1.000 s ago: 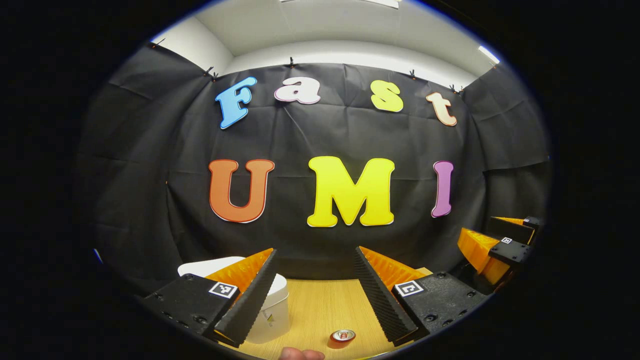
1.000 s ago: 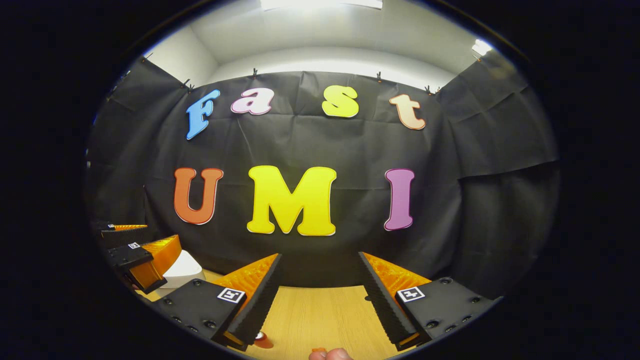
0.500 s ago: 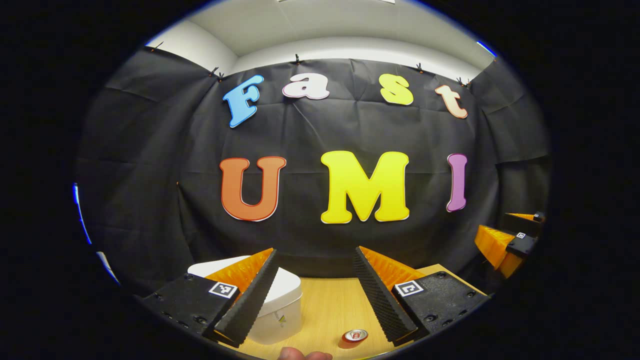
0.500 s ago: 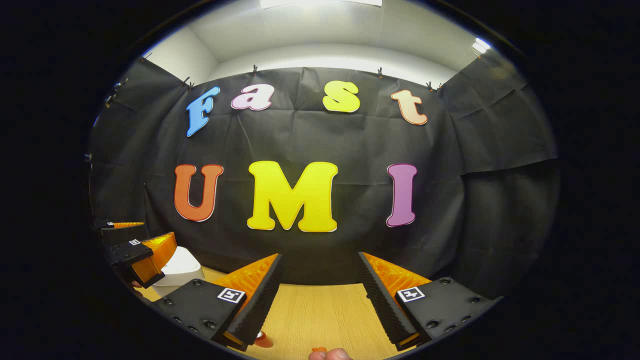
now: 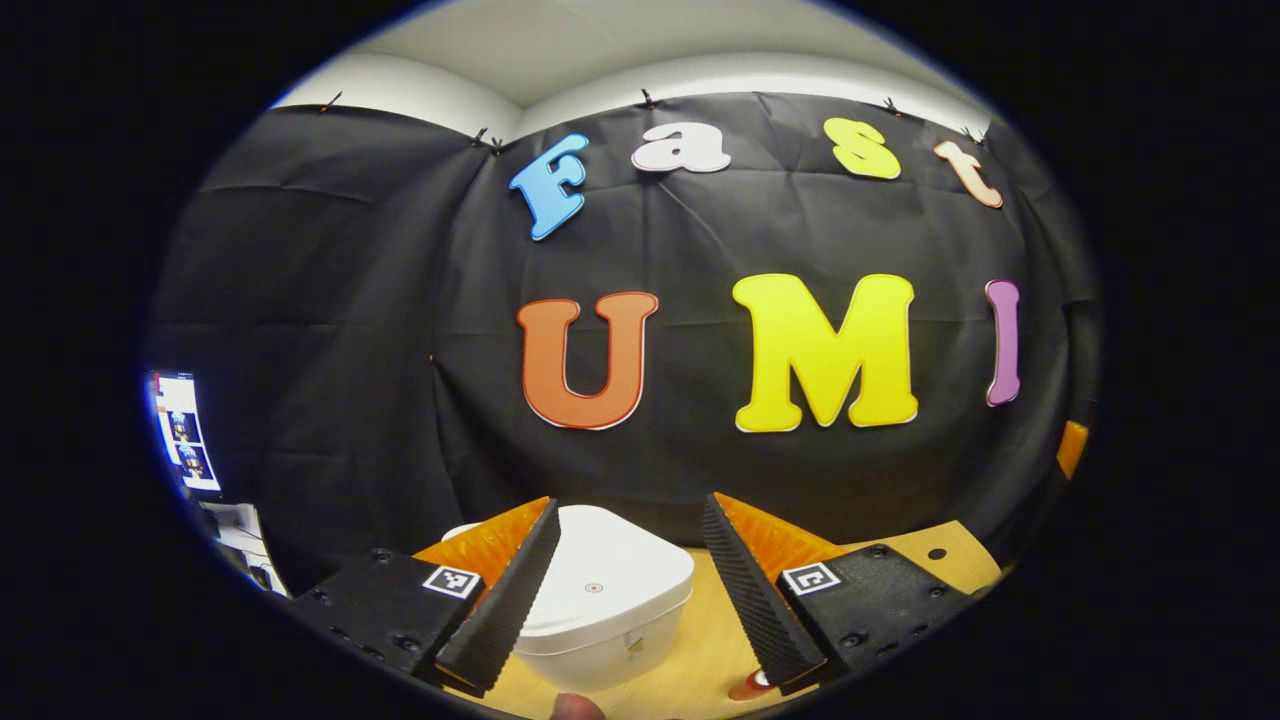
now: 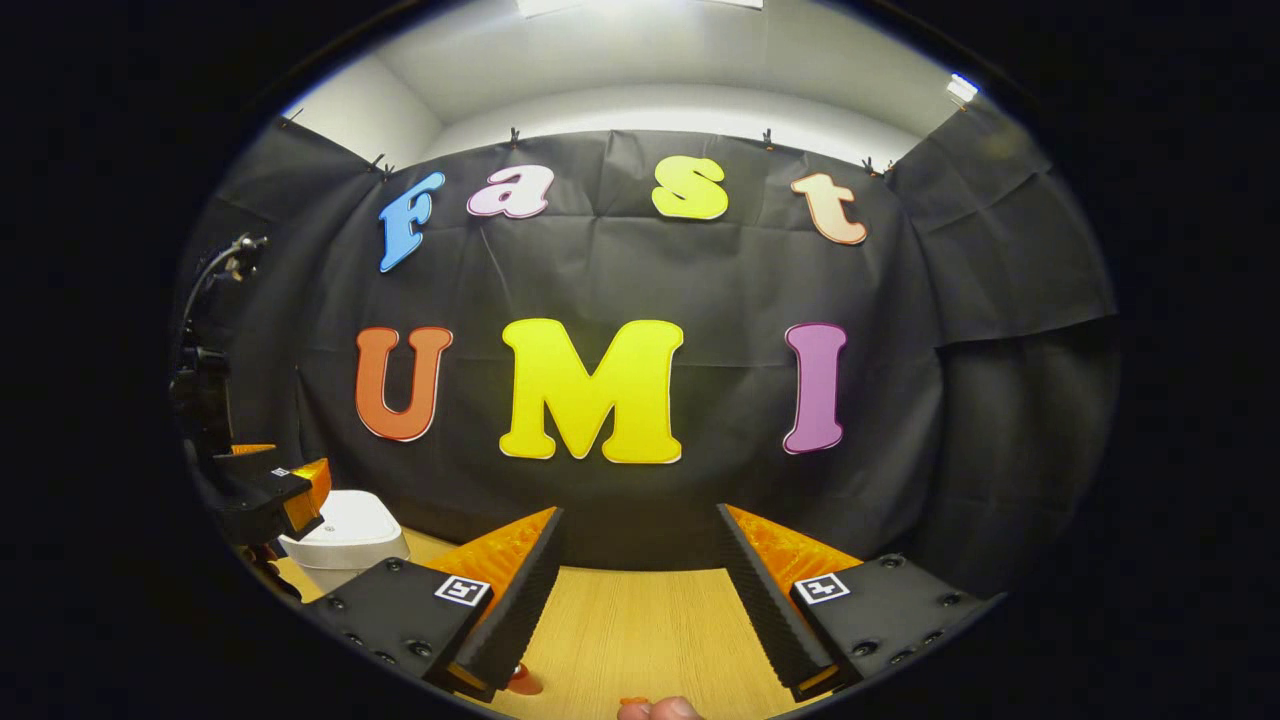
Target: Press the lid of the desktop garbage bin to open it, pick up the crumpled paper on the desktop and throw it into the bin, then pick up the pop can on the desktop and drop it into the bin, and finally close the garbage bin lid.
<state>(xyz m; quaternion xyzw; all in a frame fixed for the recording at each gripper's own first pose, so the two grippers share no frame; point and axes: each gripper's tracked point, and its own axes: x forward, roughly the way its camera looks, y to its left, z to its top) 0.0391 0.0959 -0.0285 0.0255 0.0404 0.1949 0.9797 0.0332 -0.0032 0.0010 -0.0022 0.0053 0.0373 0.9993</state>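
A light wooden table with fine lengthwise grain meets the foot of a black cloth wall, which hangs creased from small clips under a white ceiling. At the left rim of the left gripper view, beyond the cloth's edge, a lit screen stands. A dark round mark sits on the table's far right corner.

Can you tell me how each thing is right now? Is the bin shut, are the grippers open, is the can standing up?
Garbage bin: lid shut, standing on the table.
Left gripper: open, holding nothing, bin lid seen between its fingers.
Right gripper: open, holding nothing, above bare table.
Pop can: mostly hidden behind a finger; looks upright, cannot be sure.
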